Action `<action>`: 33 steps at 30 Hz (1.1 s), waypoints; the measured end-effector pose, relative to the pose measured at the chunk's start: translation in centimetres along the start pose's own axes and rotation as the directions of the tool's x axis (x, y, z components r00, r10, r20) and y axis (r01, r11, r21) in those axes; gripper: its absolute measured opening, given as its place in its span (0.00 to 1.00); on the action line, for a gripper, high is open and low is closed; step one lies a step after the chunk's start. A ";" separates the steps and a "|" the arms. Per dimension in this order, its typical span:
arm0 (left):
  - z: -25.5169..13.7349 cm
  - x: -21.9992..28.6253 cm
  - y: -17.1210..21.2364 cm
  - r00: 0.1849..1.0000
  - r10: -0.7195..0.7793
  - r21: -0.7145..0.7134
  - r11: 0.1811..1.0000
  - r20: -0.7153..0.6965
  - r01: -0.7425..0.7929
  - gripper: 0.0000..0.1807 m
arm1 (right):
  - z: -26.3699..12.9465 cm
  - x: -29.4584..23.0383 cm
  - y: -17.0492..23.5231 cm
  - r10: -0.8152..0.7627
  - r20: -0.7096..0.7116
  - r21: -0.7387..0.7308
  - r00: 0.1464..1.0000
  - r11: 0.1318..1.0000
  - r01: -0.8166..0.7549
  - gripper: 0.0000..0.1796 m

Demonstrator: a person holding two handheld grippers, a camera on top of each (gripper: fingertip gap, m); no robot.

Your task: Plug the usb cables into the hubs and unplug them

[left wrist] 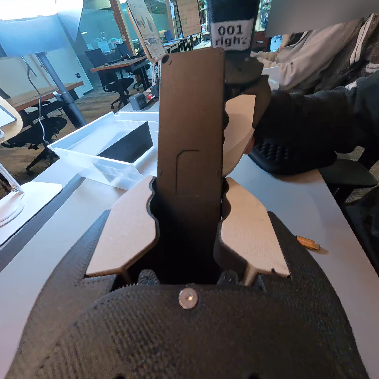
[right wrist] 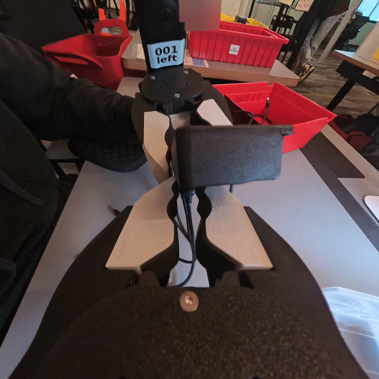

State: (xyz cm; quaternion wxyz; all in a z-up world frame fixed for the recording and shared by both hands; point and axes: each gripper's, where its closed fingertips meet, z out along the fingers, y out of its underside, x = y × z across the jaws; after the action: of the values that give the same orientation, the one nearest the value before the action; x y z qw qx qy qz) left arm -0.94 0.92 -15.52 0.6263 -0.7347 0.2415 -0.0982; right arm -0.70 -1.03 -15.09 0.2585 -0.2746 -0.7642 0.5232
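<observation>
My left gripper is shut on a flat black USB hub and holds it upright above the white table. In the right wrist view the hub is a dark block, gripped at its left end by the left gripper's fingers. Two black USB cables are plugged side by side into the hub's near edge and hang down. My right gripper is closed on their plugs just under the hub. One of its fingers shows beside the hub; the other is hidden behind it.
A clear plastic tray holding a black box lies at the left. A small orange piece lies on the table to the right. A red bin with cables stands behind the hub. A clear container sits near right. A person's dark sleeve reaches in. My left and right fingertips are right by each other.
</observation>
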 end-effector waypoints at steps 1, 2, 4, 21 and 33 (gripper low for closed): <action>-0.1 0.1 -0.3 1.000 -0.010 0.015 1.000 -0.008 0.010 0.33 | 0.0 -0.1 -0.2 0.014 0.013 0.028 1.000 1.000 -0.014 0.09; -0.2 0.2 -0.4 1.000 -0.021 0.026 0.999 -0.018 0.021 0.33 | 0.0 -0.2 -0.5 0.028 0.024 0.060 0.999 0.998 -0.030 0.09; -0.4 0.2 -0.5 0.999 -0.041 0.036 0.998 -0.033 0.042 0.33 | 0.1 -0.2 -0.6 0.043 0.032 0.112 0.999 0.993 -0.046 0.09; -8.8 -3.2 -7.7 0.992 -0.123 0.401 0.910 0.018 0.106 0.33 | -3.9 2.6 -3.7 -0.065 -0.088 0.116 0.994 0.990 0.075 0.08; -7.5 -4.7 -4.4 0.958 -0.281 0.395 0.876 -0.051 0.278 0.33 | -16.3 18.4 -3.5 -0.287 -0.766 -0.230 0.575 0.958 0.171 0.09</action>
State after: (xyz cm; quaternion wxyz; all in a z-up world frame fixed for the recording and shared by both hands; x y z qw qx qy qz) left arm -7.37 -2.95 -9.04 0.7427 -0.6193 0.1054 -0.2320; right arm -3.24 21.33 -4.62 0.6168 -0.3926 -0.6316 0.2579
